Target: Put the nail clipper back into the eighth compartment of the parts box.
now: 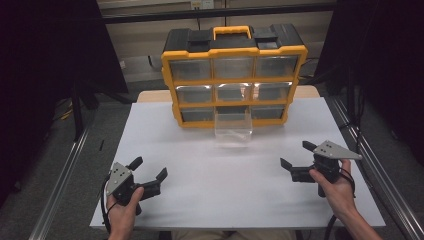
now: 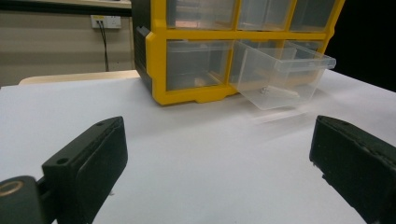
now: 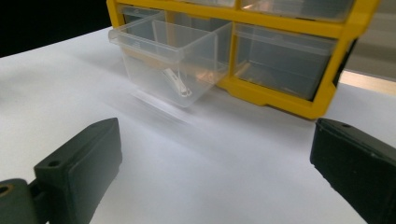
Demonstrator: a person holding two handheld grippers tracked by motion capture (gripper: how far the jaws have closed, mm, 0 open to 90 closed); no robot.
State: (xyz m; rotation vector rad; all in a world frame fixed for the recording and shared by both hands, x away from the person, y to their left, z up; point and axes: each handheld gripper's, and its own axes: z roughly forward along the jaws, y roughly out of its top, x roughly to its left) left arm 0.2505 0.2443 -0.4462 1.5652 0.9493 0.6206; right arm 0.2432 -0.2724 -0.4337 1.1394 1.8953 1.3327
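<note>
1. White table (image 1: 225,190), dark surroundings, beige wall behind.
2. Left gripper (image 1: 149,176): held in the left hand (image 1: 122,210) near the table's front left corner, jaws spread wide, nothing between them.
3. Right gripper (image 1: 295,156): held in the right hand (image 1: 336,192) near the front right, jaws spread wide, nothing between them.
4. Clear plastic drawer (image 1: 233,127): bottom-row middle, pulled out toward the person, tipped down onto the table; small metal parts (image 3: 177,85) inside.
5. Yellow-and-black drawer organizer (image 1: 234,75): upright at the table's far edge, nine clear drawers, yellow carry handle (image 1: 232,32) on top.
</note>
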